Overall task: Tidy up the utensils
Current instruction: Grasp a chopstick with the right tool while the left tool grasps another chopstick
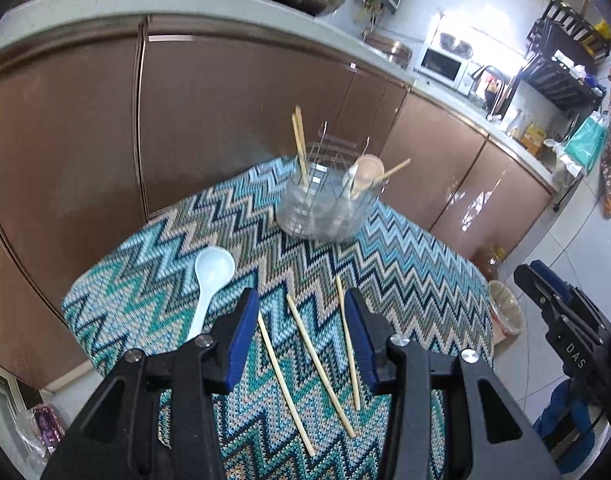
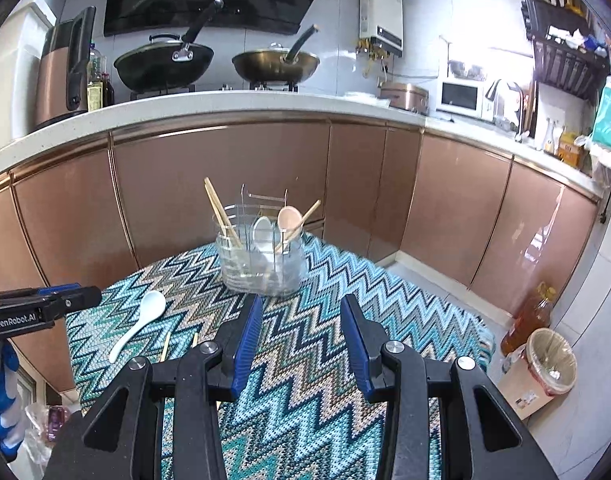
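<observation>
Partly done: the utensil holder (image 2: 261, 258), ahead of both grippers, already keeps chopsticks and two spoons. Three chopsticks (image 1: 317, 356) lie under the spread, empty left gripper (image 1: 301, 340); a white spoon (image 1: 209, 284) lies just left. The right gripper (image 2: 301, 340) is spread, empty.

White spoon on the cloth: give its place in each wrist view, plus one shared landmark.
Left wrist view: the white spoon lies left of centre, its handle end behind the left gripper's left finger.
Right wrist view: it lies at the left, below the other gripper's tip.
Shared landmark: the clear holder at the cloth's far edge.
</observation>
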{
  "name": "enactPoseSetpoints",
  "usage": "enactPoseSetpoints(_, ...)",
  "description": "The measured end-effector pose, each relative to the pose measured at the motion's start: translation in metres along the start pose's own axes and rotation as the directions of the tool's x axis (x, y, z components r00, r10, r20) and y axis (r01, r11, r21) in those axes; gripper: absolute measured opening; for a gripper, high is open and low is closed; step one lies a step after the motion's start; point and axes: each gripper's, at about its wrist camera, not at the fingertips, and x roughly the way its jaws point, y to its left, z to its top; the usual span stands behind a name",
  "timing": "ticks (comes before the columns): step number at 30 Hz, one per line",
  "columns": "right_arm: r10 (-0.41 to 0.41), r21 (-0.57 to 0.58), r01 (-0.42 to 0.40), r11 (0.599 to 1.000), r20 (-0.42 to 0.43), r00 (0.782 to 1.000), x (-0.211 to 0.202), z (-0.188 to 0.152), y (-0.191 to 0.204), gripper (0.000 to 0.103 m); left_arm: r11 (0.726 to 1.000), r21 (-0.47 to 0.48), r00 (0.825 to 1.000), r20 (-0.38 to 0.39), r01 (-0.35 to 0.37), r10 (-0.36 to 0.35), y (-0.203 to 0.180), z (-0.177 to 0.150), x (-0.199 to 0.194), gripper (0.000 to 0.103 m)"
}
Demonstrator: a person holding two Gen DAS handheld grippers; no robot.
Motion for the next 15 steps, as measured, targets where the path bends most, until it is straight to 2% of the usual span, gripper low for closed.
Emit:
enactPoseSetpoints(10,0.030,0.003,-0.030,1.000,-0.083,0.996,0.034,-0.013,-0.003,0.038,0.999,-0.037,0.992,-0.127,-0.004,-0.001,0.011,-0.009,0.043,0.042)
enactPoseSetpoints(15,0.059,0.013,-0.058,0.998,-0.192,0.980,0.063,-0.022,-0.004,0.038,0.998,-0.063,0.981,-0.194,0.014,-0.026,0.020,-0.013,0.065,0.042)
